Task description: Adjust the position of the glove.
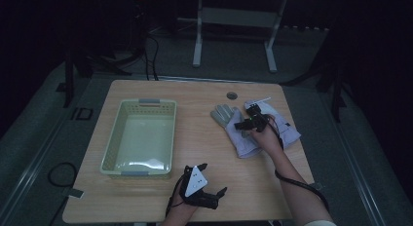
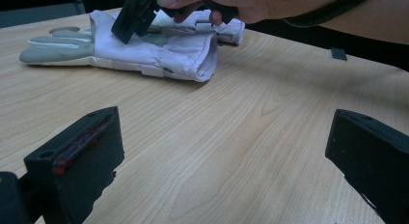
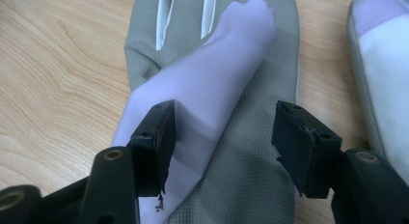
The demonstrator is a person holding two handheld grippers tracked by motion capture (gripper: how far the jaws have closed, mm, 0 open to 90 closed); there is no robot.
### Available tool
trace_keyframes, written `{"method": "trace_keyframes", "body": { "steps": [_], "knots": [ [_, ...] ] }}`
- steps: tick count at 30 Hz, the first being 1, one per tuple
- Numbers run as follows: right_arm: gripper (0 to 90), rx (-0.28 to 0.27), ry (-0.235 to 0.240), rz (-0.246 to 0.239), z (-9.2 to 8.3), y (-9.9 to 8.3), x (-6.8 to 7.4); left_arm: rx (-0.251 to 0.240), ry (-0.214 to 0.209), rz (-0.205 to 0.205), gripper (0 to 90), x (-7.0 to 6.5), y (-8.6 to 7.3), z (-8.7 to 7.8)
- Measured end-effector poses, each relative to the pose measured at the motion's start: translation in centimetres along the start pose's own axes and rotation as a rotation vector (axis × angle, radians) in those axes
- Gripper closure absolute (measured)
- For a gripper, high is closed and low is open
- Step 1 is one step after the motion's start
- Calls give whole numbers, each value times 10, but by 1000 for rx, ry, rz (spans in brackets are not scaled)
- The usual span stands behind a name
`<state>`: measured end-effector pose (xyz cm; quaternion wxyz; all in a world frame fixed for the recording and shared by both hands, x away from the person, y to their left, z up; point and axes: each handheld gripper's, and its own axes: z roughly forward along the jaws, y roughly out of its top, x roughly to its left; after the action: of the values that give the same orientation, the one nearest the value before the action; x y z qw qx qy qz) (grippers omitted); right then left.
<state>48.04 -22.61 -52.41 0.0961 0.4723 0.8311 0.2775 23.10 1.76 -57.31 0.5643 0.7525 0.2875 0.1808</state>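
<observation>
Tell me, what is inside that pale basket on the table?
The basket looks empty: in the high view its pale floor is bare, with a glare patch near the front. The near wall hides a thin strip of floor behind it. Both gloves lie outside it, under the right gripper.

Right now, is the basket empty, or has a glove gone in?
Empty: the basket shows a bare floor in the high view, and both gloves lie on the table beside it.

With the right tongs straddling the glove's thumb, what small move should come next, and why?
Probably close the right tongs the rest of the way on the glove. They are already down on it, one pad beside the white thumb folded across the grey palm, the other still apart from the fabric. The left tongs wait open over bare table, and the basket stands open.
</observation>
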Motion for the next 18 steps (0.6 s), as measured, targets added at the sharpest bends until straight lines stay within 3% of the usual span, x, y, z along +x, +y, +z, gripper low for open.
{"method": "trace_keyframes", "body": {
  "steps": [5,8,13,18],
  "knots": [
    [494,41,-9,-35,8,-2,2,1,1,0,2,0,0,0],
    [597,53,-5,-96,8,-1,6,1,2,-2,2,0,0,0],
    [754,90,8,-37,7,4,8,0,4,-3,2,0,0,0],
    [808,47,-3,17,-4,5,16,0,5,-13,2,1,0,0]
  ]
}}
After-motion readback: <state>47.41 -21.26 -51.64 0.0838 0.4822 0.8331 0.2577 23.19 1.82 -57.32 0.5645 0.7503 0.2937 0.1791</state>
